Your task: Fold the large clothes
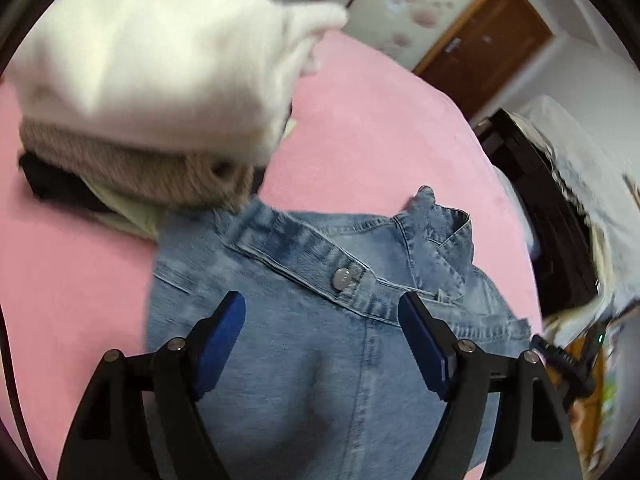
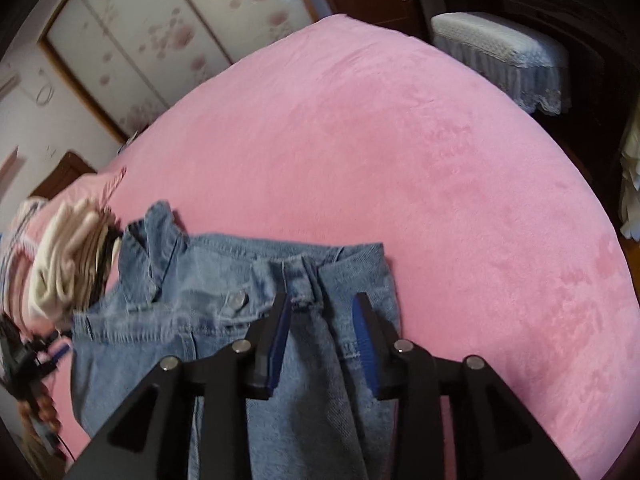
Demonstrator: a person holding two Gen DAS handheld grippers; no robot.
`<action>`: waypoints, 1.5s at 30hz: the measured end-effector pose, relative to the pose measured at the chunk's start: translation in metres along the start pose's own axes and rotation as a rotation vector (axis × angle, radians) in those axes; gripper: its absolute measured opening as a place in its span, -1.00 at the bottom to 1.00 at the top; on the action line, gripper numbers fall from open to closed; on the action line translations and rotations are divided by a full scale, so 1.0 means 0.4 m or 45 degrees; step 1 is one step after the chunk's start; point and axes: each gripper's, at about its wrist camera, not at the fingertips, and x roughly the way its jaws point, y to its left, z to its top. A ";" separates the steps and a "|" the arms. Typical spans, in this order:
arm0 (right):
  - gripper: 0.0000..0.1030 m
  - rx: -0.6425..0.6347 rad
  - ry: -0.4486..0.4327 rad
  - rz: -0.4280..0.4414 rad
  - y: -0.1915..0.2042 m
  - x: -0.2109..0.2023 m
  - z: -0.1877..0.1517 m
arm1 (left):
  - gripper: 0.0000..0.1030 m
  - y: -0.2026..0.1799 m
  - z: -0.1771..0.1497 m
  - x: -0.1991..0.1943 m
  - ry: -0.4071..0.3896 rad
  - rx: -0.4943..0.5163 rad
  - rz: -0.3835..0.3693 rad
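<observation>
Jaws stand wide apart on the left gripper (image 1: 322, 312), tilted steeply down over the denim garment (image 1: 320, 340), with its blue pads (image 1: 224, 340) clear of the cloth on either side. On the right gripper (image 2: 322, 312) the jaws are narrower but still parted, angled down the same way, and a raised ridge of denim runs up between the pads (image 2: 280, 336); whether they brush it I cannot quite tell from here. That garment (image 2: 224, 320) lies folded on the pink bedspread (image 2: 400, 160), near its front edge. It is washed-out blue, stiff and thick, with doubled seams, a buttoned band carrying a dull metal button (image 1: 343, 278), and a collar or flap standing up crumpled at the far end. The bedspread is soft, plush and smooth. Just beyond the denim sits a stack of folded clothes (image 1: 140, 100): a fluffy cream knit on top, blurred, a ribbed beige knit beneath it, then something pale yellow and something black at the bottom.
</observation>
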 end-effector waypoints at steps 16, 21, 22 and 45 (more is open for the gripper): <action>-0.25 -0.198 0.092 -0.080 0.053 0.090 -0.019 | -0.55 -0.045 -0.032 0.139 0.050 0.496 0.458; -0.69 -0.216 0.028 -0.071 0.066 0.068 -0.038 | -0.87 -0.071 -0.059 0.129 -0.029 0.540 0.558; -0.74 -0.232 -0.002 -0.089 0.074 0.053 -0.043 | -0.89 -0.077 -0.064 0.108 -0.069 0.536 0.575; -0.73 -0.137 -0.183 -0.184 0.085 0.074 -0.006 | -0.76 -0.046 -0.006 0.077 -0.173 0.405 0.449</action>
